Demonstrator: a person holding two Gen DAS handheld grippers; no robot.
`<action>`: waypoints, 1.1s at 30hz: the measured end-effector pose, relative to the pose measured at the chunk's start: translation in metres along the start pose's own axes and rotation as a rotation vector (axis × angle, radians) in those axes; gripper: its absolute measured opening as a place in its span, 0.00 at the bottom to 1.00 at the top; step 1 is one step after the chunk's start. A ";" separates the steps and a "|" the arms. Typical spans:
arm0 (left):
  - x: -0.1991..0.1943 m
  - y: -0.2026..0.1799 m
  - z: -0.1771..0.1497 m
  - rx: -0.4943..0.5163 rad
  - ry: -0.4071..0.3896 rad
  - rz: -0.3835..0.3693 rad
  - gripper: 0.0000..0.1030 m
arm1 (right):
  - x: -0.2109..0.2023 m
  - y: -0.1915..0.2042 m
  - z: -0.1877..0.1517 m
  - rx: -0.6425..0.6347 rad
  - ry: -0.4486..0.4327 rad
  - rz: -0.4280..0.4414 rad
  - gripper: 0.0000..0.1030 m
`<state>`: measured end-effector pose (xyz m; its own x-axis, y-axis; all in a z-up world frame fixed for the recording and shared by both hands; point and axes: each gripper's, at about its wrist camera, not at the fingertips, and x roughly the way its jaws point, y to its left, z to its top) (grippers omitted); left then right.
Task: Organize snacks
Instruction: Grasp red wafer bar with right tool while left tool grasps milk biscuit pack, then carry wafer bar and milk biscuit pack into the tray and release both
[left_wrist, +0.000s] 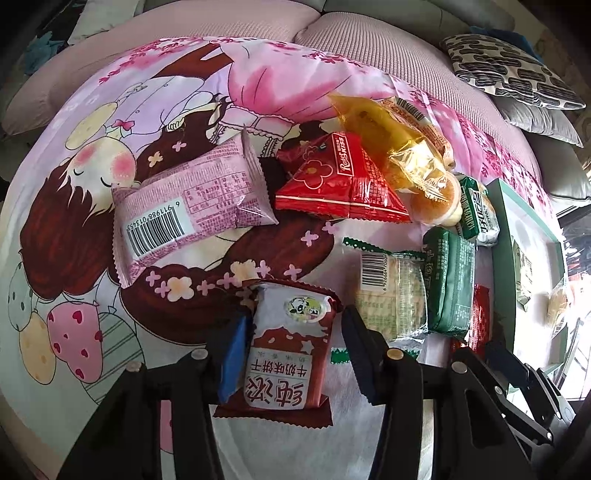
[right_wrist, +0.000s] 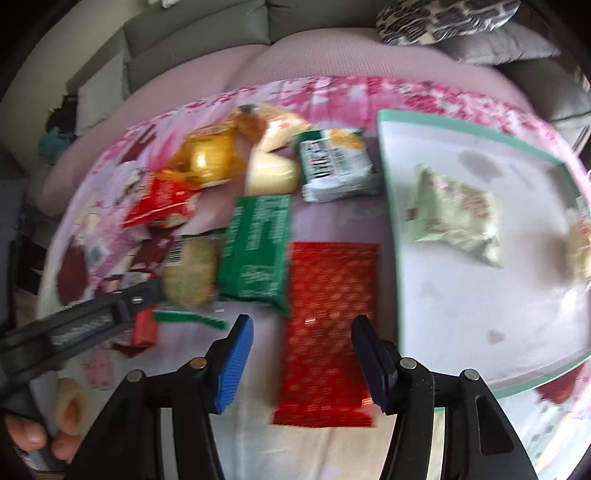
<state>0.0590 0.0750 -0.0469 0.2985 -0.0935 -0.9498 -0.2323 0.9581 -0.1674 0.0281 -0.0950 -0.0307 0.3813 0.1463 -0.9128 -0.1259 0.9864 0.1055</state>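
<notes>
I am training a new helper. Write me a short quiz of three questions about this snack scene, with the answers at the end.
1. True or false: the pale green packet lies inside the tray.
2. Which packet lies between the fingers of the right claw?
A. pink packet with barcode
B. red packet with gold pattern
C. dark green packet
3. Fill the gap: the biscuit packet between the fingers of the left claw is maroon and ____.

Key: 1 true; 2 B; 3 white.
</notes>
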 end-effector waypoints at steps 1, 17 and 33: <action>0.000 -0.001 -0.001 0.003 -0.001 0.002 0.50 | 0.000 -0.003 0.000 0.001 0.005 0.001 0.54; 0.006 -0.003 -0.006 0.024 0.006 0.035 0.42 | 0.018 0.009 -0.006 -0.085 0.034 -0.077 0.66; -0.035 -0.005 0.002 0.015 -0.117 -0.004 0.39 | -0.021 -0.021 0.003 0.023 -0.078 -0.039 0.47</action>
<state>0.0516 0.0738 -0.0127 0.4057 -0.0659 -0.9116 -0.2175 0.9618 -0.1663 0.0254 -0.1186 -0.0127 0.4556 0.1122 -0.8831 -0.0886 0.9928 0.0804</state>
